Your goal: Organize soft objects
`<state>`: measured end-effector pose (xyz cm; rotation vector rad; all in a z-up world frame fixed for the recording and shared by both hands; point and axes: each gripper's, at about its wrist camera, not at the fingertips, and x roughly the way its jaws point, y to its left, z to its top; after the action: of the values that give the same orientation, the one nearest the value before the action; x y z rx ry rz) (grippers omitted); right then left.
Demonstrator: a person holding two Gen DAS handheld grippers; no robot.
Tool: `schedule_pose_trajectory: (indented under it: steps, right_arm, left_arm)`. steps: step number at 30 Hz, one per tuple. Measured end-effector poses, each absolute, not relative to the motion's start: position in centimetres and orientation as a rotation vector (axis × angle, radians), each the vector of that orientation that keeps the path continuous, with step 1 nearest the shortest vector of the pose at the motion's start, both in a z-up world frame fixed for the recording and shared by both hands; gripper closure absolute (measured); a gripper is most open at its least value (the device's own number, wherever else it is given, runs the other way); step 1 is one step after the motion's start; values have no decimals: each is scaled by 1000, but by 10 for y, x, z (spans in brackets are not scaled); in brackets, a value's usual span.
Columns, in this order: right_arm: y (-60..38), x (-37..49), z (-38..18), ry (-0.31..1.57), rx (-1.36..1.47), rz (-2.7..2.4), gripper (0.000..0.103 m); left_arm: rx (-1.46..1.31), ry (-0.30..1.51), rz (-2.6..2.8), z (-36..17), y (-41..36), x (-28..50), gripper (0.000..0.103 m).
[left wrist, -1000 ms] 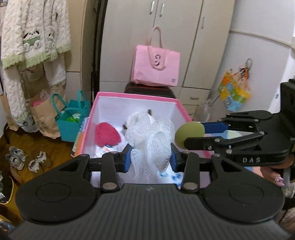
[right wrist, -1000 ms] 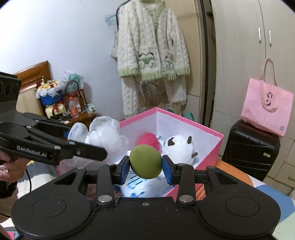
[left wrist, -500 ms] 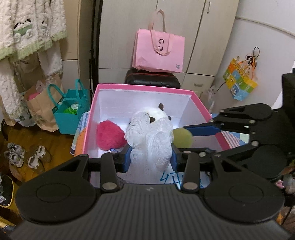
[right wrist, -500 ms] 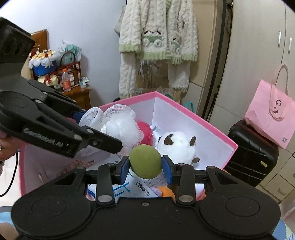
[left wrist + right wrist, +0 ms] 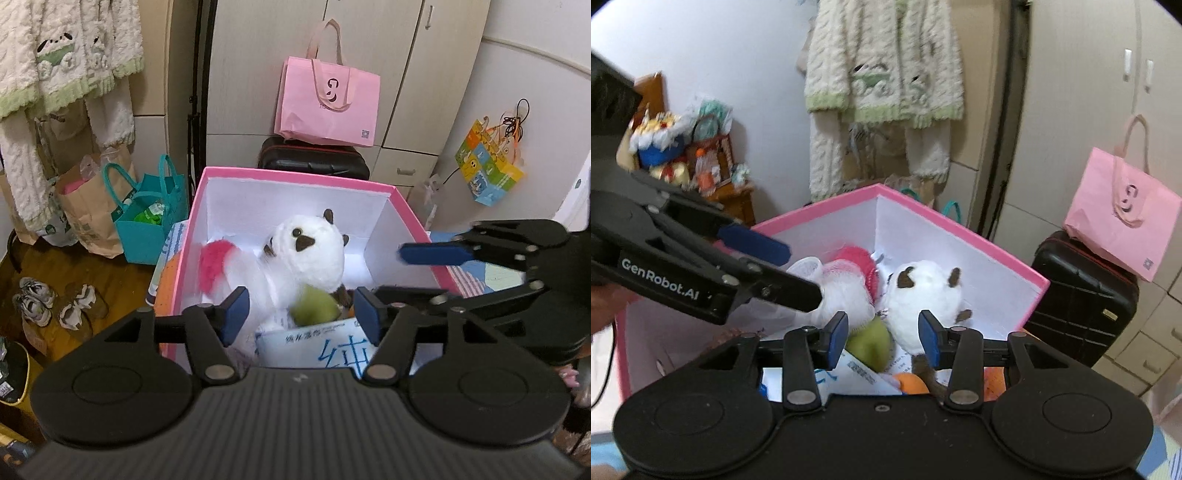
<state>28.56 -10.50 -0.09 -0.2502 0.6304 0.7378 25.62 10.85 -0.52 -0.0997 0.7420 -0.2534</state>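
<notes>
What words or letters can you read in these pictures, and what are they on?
"GenRobot.AI": white letters on the side of the left claw.
"纯": a big blue character on the white packet in the pink box; the small print above it is too blurred to read.
A curly logo on the pink tote bag; the tiny line beneath is unreadable.

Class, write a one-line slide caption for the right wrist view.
Right gripper opening over a green ball lying in the pink box beside a white plush.
</notes>
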Motion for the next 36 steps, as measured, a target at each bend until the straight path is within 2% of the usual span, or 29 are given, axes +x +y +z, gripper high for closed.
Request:
schedule_pose_trajectory:
  steps: [5, 8, 13, 16, 19, 21, 23, 26, 30, 36]
  right_arm:
    - [-131, 262, 9, 584, -192, 694, 47]
    - [-141, 248, 16, 566, -179, 666, 40]
    - [-150, 233, 23, 568, -160, 624, 35]
    - [-156, 222, 25, 566, -167, 587, 30]
    - [-162, 209, 30, 558, -175, 565, 21]
    - [-165, 202, 32, 558, -172, 544, 10]
    - [-169, 195, 32, 561, -178, 508, 7]
    - [-171, 190, 33, 594, -206, 435, 0]
    - [-178, 172, 37, 563, -246, 330, 0]
    - [-218, 140, 45, 494, -31, 315, 0]
  left_arm:
    - [-86, 744, -245, -1, 109, 239, 37]
    - [-72, 729, -239, 4, 107, 228, 29]
    - [-65, 725, -225, 15, 98, 210, 28]
    - [-45, 692, -237, 25, 90, 193, 21]
    - [-27, 663, -246, 33, 82, 176, 14]
    - [-20, 660, -247, 37, 77, 167, 12]
    - [-20, 666, -248, 39, 72, 160, 3]
    - [-12, 675, -206, 42, 66, 151, 3]
    - [39, 659, -120, 42, 55, 135, 3]
    - [15, 715, -170, 41, 49, 113, 3]
